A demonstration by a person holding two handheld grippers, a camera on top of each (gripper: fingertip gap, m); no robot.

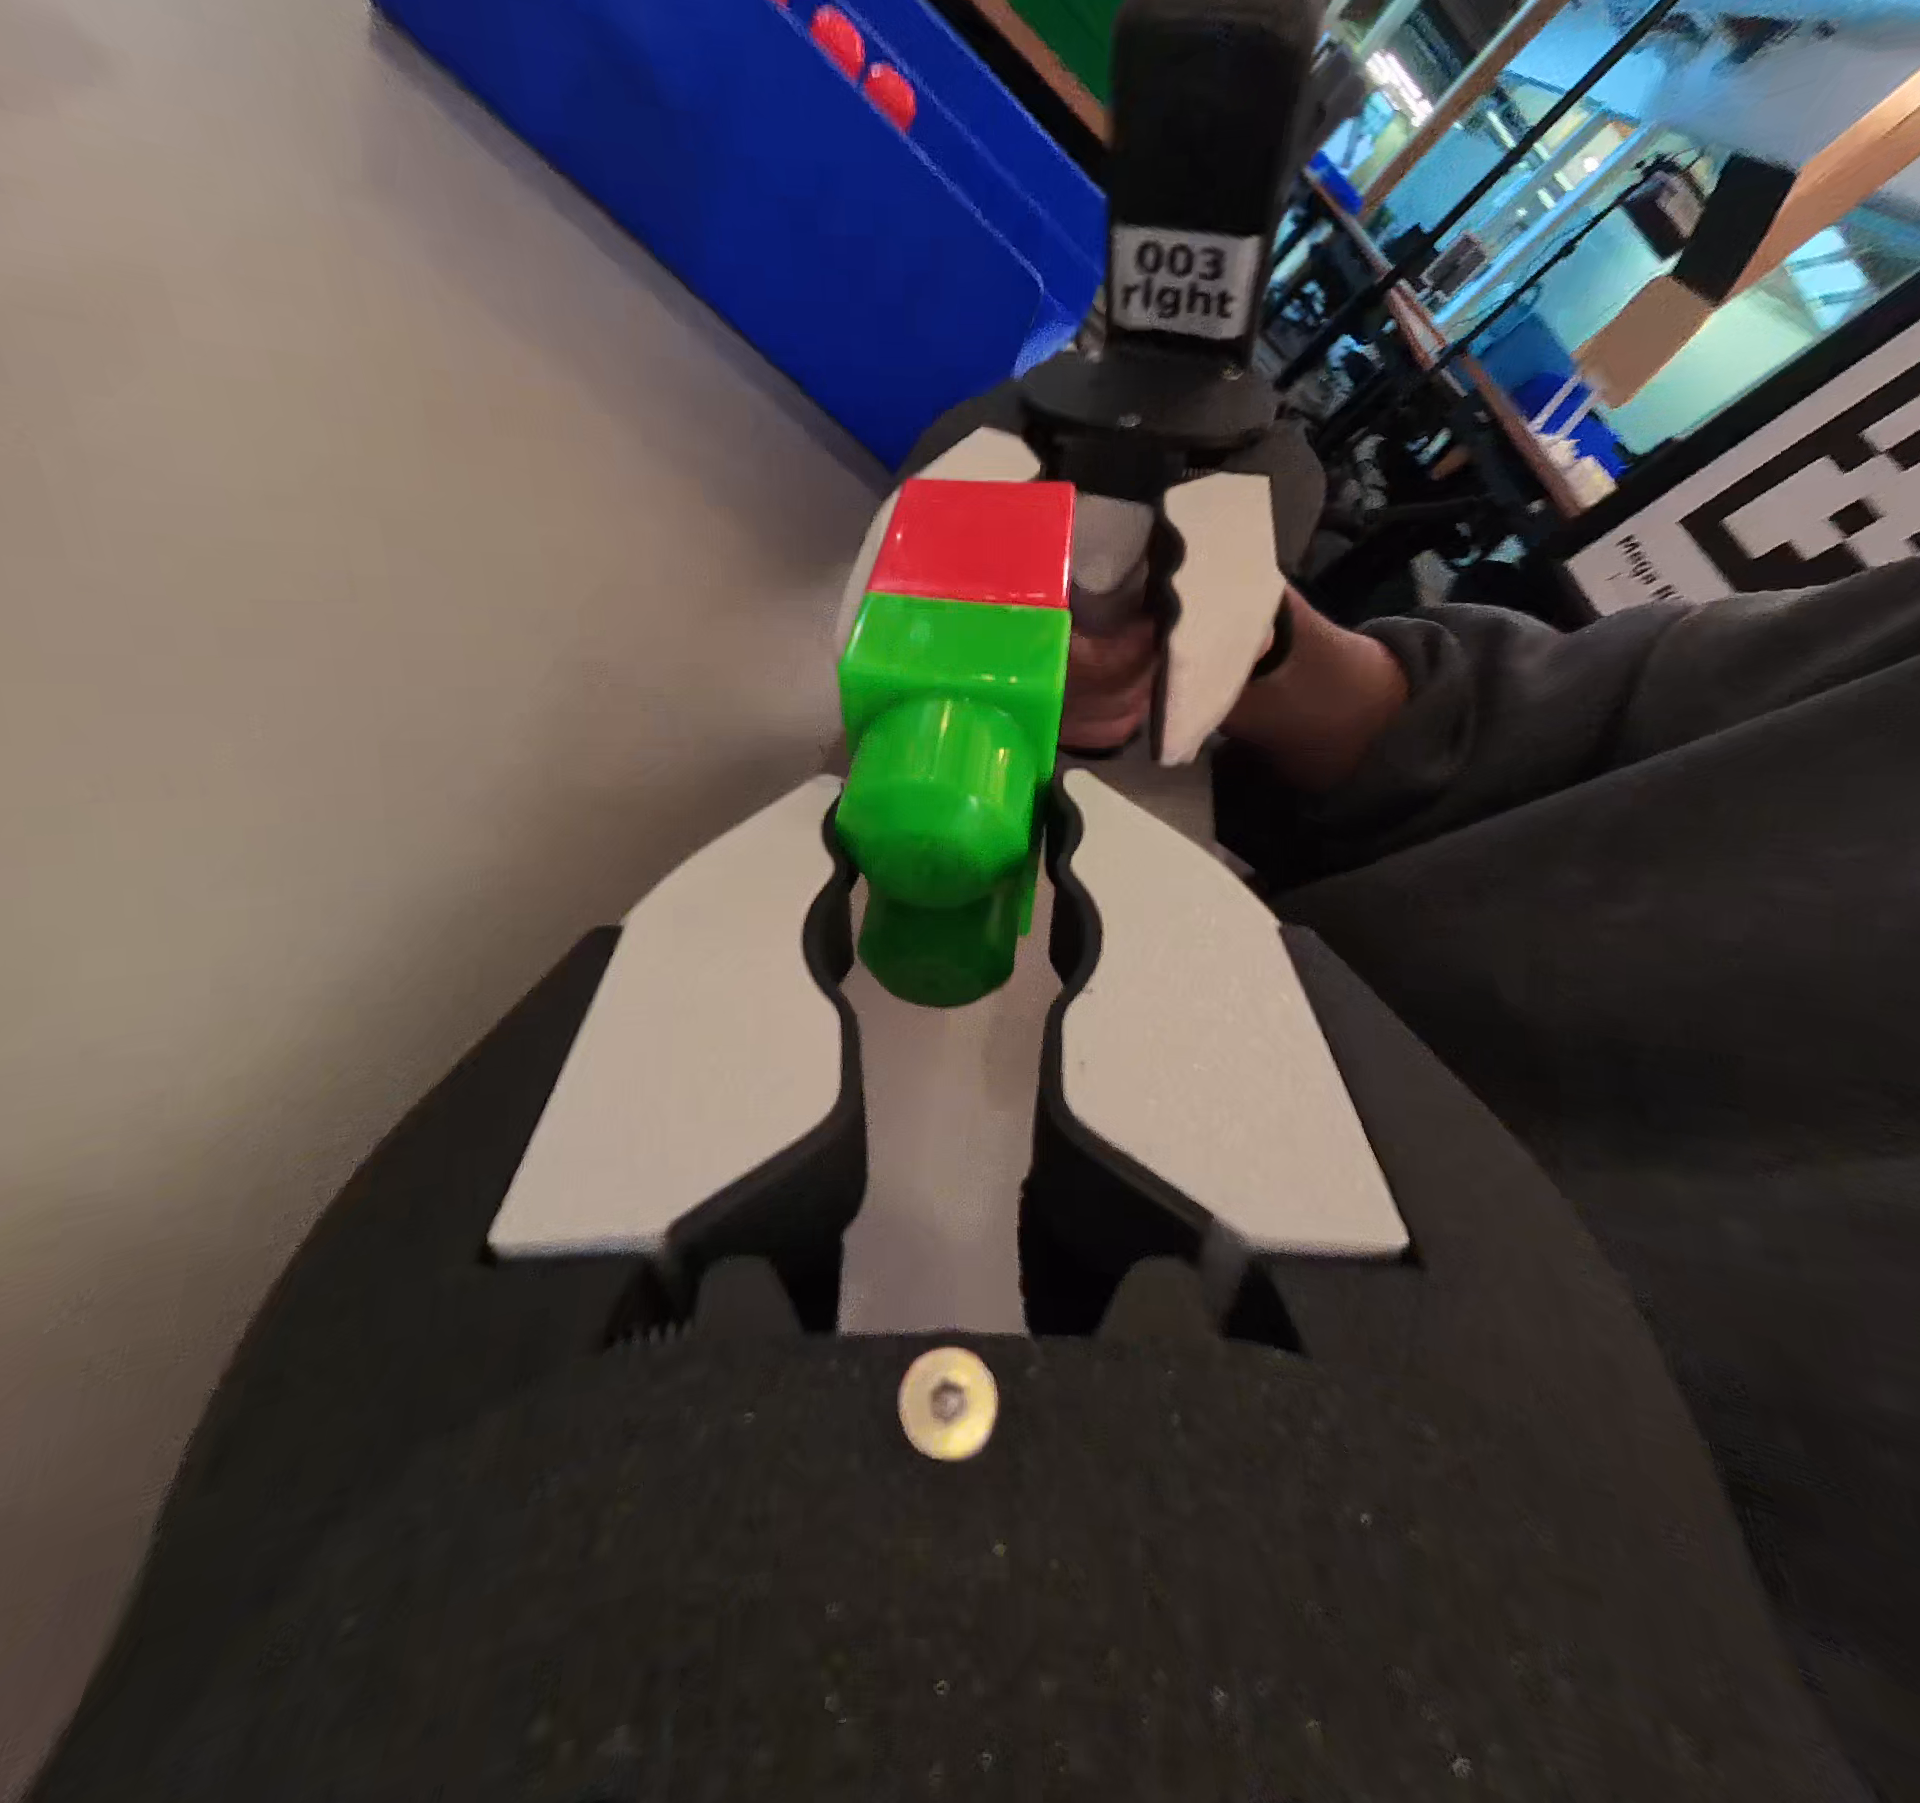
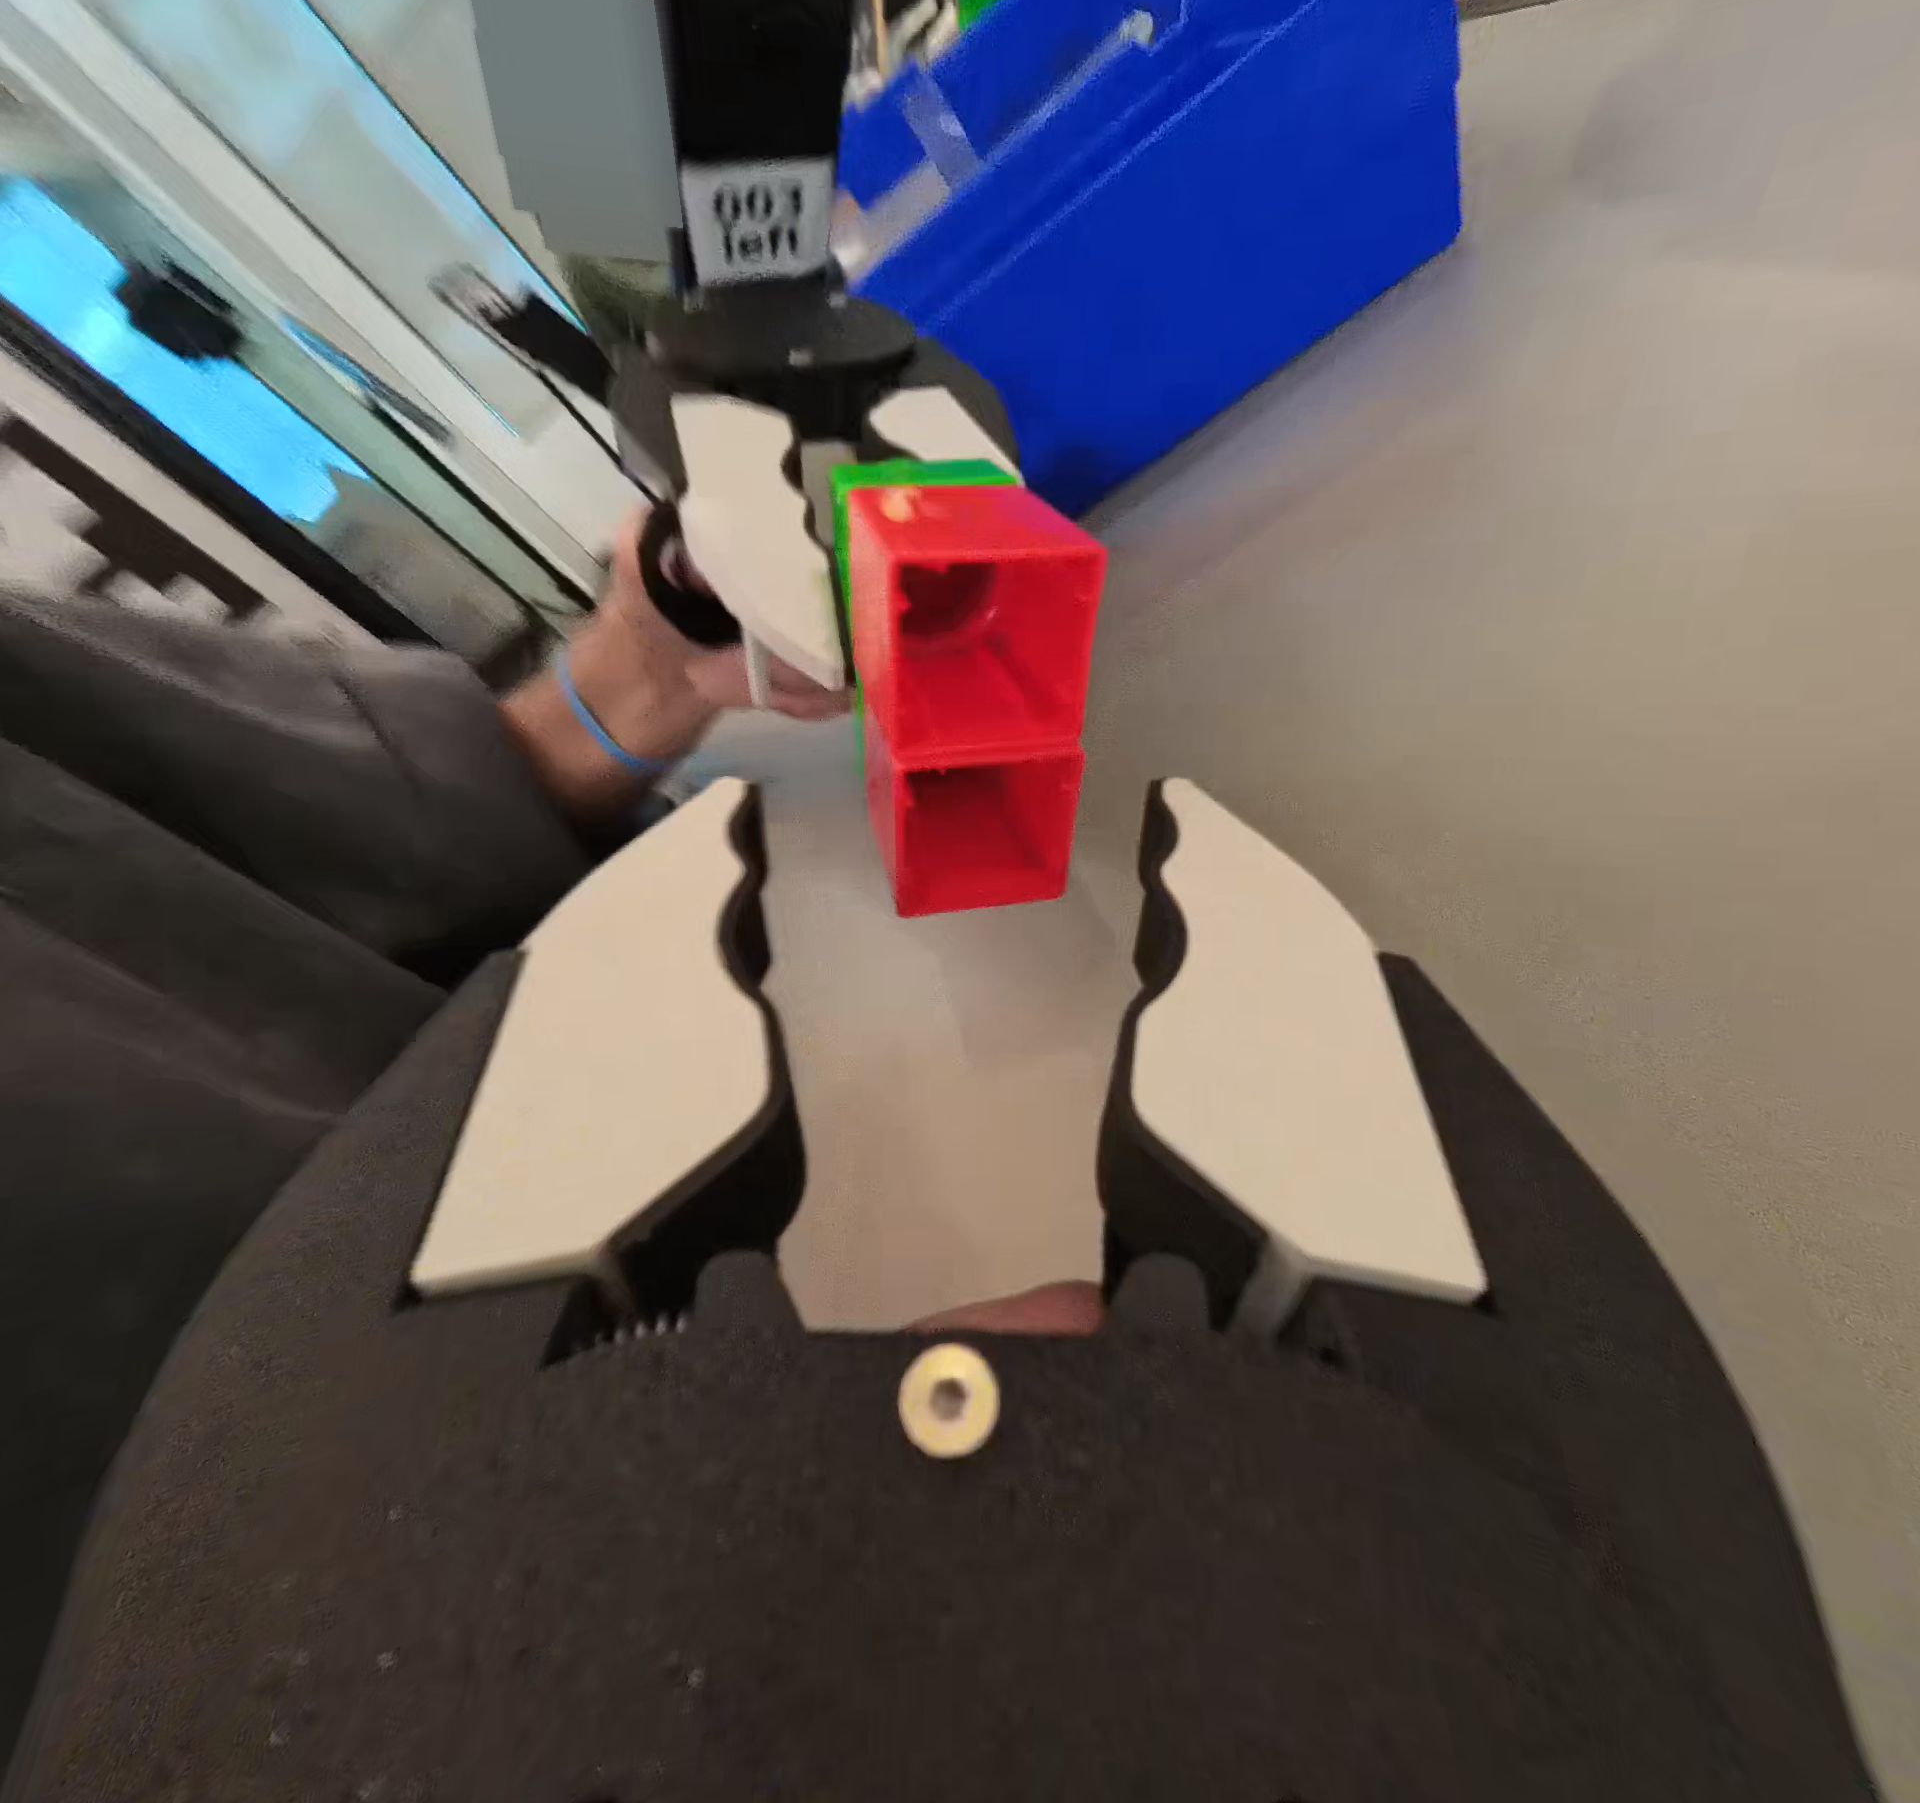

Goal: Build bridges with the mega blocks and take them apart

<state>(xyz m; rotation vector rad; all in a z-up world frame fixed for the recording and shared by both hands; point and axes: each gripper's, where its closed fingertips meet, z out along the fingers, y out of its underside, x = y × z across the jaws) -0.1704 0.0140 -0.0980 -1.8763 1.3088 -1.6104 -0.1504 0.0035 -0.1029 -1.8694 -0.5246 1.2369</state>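
A lab or workshop is suggested. Long wooden-edged benches (image 1: 1455, 340) crowded with equipment and black stands (image 1: 1558, 143) are seen at upper right, behind a blue storage bin (image 1: 727, 195).

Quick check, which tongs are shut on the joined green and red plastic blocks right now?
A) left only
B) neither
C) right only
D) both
A: the left tongs clamp the green plastic block that is joined to the red plastic block, while the right tongs stand open short of it.

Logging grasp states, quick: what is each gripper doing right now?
Left gripper: shut on the green block, joined to the red block.
Right gripper: open, holding nothing.
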